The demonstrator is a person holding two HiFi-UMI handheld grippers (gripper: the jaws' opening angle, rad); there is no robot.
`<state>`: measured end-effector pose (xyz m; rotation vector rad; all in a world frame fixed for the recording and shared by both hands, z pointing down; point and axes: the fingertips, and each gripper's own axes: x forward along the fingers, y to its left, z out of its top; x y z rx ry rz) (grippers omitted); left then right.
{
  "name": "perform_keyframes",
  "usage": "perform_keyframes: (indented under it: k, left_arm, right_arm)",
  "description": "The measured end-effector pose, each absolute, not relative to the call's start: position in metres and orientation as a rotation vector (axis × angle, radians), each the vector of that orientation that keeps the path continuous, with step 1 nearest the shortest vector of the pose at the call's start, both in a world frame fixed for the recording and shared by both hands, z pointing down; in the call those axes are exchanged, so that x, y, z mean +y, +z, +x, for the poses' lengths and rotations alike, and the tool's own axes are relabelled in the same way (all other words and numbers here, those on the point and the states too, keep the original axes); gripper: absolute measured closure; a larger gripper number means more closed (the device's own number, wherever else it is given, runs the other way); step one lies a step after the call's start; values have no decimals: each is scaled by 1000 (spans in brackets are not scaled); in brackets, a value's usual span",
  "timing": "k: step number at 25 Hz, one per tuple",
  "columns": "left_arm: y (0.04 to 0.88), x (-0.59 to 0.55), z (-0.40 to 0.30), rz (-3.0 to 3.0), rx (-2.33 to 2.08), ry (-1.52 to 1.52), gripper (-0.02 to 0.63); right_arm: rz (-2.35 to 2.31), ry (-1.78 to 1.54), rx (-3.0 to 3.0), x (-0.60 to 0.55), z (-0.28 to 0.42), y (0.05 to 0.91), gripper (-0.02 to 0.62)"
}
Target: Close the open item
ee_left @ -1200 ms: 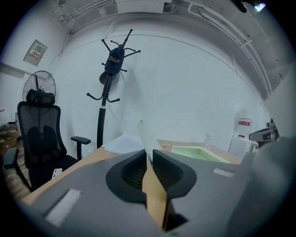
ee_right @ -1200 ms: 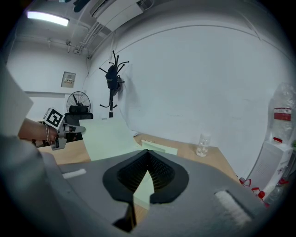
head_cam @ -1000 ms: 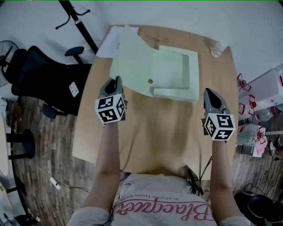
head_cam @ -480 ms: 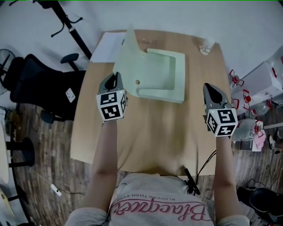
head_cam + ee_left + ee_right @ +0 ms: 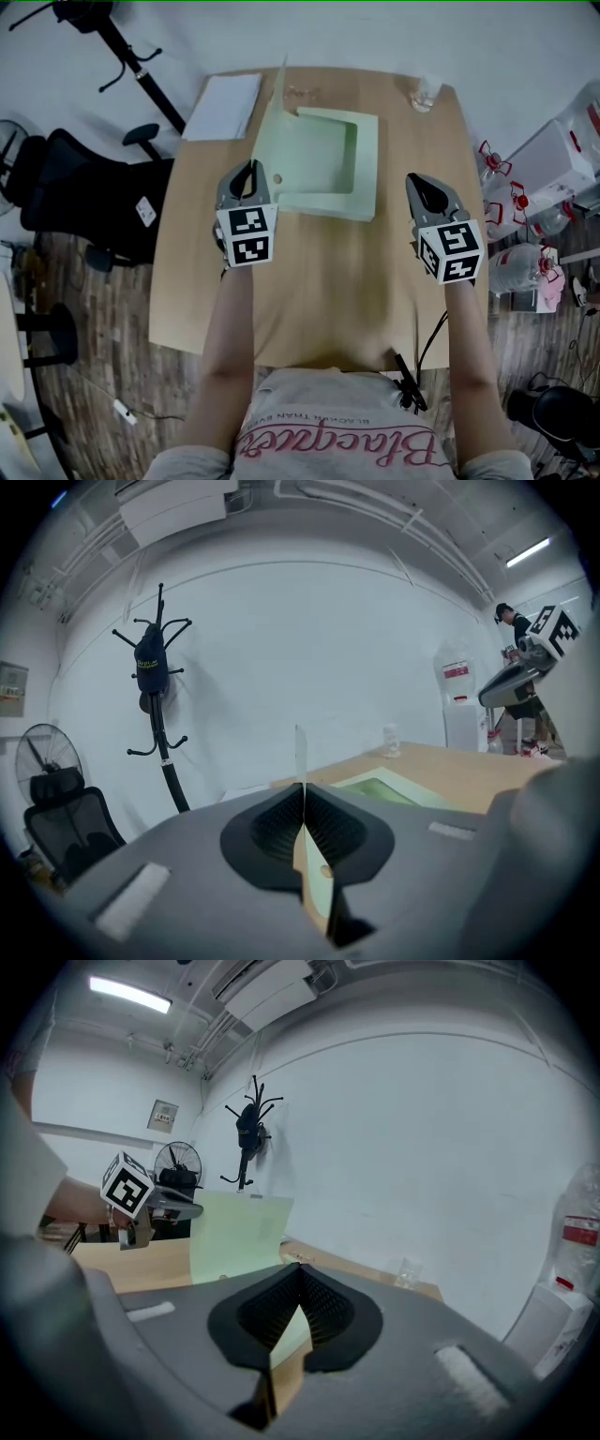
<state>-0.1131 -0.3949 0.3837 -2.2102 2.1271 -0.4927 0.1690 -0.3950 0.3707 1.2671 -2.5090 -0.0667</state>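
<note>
Left gripper (image 5: 247, 176) is pinching the near edge of the green box's flap (image 5: 275, 141), standing it nearly upright at upper centre of the head view, probably to fold it over the tray (image 5: 367, 169). Right gripper (image 5: 428, 187) is hovering at mid-right, jaws together on nothing, likely keeping clear of the fold.

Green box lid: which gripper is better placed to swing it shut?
Left. The left gripper is clamped on the upright lid; the right gripper sits shut and empty, off to the side of the box.
</note>
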Motion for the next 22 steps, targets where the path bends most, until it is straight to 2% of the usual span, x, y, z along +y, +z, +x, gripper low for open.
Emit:
perform_keyframes:
  k: [12, 22]
  left_arm:
    - [398, -395, -46, -2151, 1858, -758, 586]
    - [393, -402, -34, -2204, 1698, -1040, 577]
  right_arm:
    - [1219, 25, -2514, -402, 165, 402, 592]
    - [1250, 102, -2548, -413, 165, 410, 592]
